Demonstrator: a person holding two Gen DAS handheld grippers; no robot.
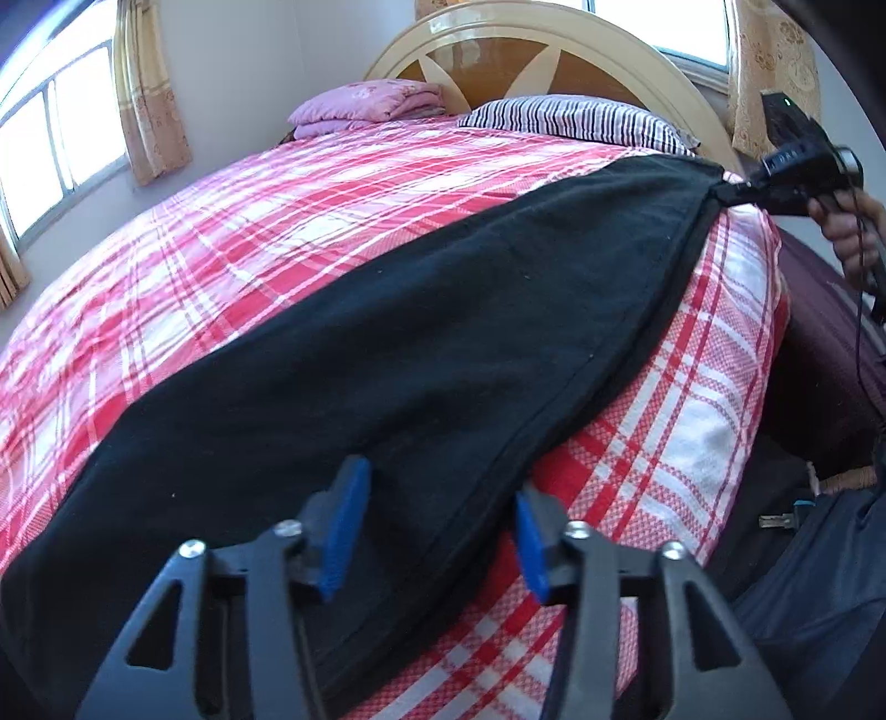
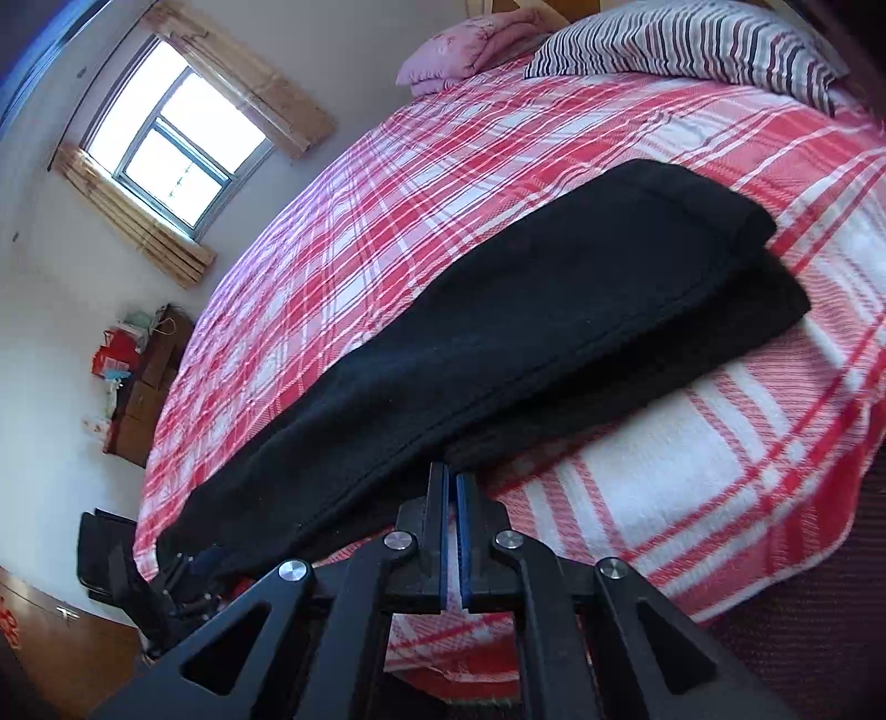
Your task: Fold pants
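Observation:
Black pants [image 1: 415,332] lie stretched out lengthwise on a red and white plaid bed [image 1: 221,232]. At the near end my left gripper [image 1: 440,482] stands open, its blue pads [image 1: 346,526] apart on either side of the pants' hem edge, with cloth lying between them. At the far right a hand holds my right gripper [image 1: 728,191], pinched on a corner of the pants that is drawn to a point. In the right wrist view that gripper [image 2: 451,484] is shut, pads together at the near edge of the pants [image 2: 526,310], whose far end is doubled over.
A striped pillow [image 1: 581,119] and a folded pink blanket [image 1: 365,105] lie by the wooden headboard [image 1: 498,50]. The bed's right edge drops to a dark maroon surface [image 1: 830,360]. A low cabinet with bags [image 2: 138,376] stands by the far wall under a window [image 2: 177,138].

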